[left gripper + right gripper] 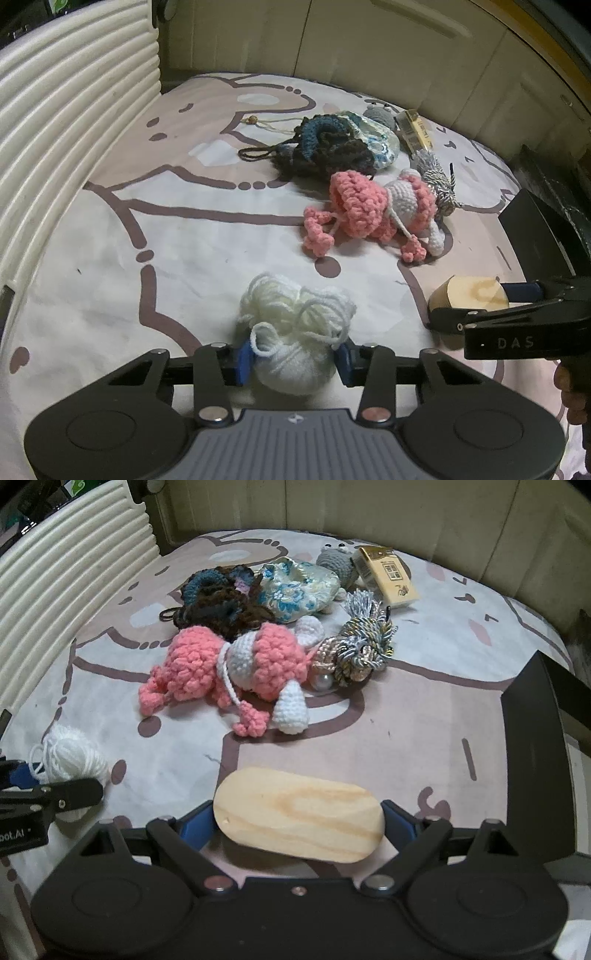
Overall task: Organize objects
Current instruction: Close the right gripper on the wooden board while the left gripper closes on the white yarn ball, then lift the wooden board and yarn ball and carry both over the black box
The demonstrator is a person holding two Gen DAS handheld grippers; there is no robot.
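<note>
My left gripper (pixel 293 360) is shut on a white yarn ball (pixel 295 332), held low over the bed sheet; the ball also shows at the left of the right wrist view (pixel 74 760). My right gripper (pixel 299 821) is shut on an oval wooden block (pixel 299 818), which also shows in the left wrist view (pixel 469 293). A pink and white crochet doll (pixel 229 664) lies ahead. Behind it lies a dark blue-brown crochet piece (pixel 218 598), a floral pouch (pixel 295 590), a grey crochet toy (pixel 334 563), a knotted tassel (pixel 358 646) and a yellow box (pixel 388 576).
A patterned sheet (pixel 166 229) covers the bed. A ribbed cream headboard (pixel 66 110) stands at the left. A black box (pixel 535 760) stands open at the right, also in the left wrist view (pixel 535 232). Cream cabinet panels (pixel 406 55) run behind the bed.
</note>
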